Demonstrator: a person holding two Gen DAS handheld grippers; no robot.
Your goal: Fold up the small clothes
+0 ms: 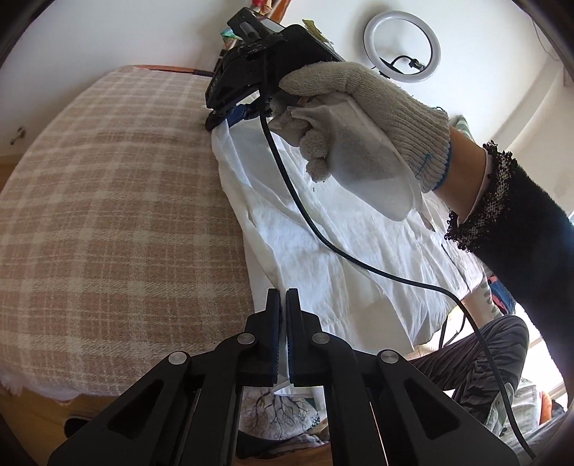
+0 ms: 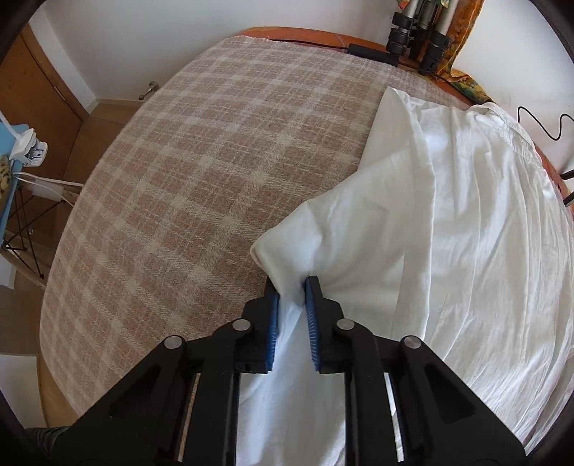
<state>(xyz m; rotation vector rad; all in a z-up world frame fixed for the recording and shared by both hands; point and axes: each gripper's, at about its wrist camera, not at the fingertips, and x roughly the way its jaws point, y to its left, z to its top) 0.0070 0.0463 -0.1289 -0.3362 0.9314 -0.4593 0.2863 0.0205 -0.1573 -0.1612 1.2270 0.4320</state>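
On the table, which is covered with a beige and cream checked cloth (image 2: 186, 172), lies a white garment (image 2: 477, 222). It occupies the right part of the surface in both views, and its fabric is wrinkled, with several long folds. One edge with a stitched hem (image 2: 516, 139) is visible at the far right side in the right wrist view.

The left gripper (image 1: 282, 297) has its jaws almost fully together, with only a thin layer of the white garment (image 1: 323, 229) pinched between the dark pads at the near edge of the cloth. The right gripper (image 2: 291, 283) has its jaws narrowly apart and closed on a thicker bunch of the fabric, which passes between the blue ribbed pads (image 2: 311, 322). Just in front of the fingertips, the gripped corner is folded into a rounded lump, lifted a little from the checked cloth.

From the left wrist view, the right gripper (image 1: 219, 120) appears at the far end of the garment, low and close to the table. A hand in a white knitted glove (image 1: 362, 118) holds it, and the sleeve is dark with a speckled cuff (image 1: 480, 200). A black cable (image 1: 323, 236) hangs from this gripper and runs across the garment toward the right. On the white wall behind it hangs a ring light (image 1: 401, 46). At the far edge of the table in the right wrist view stand black tripod legs (image 2: 416, 32).
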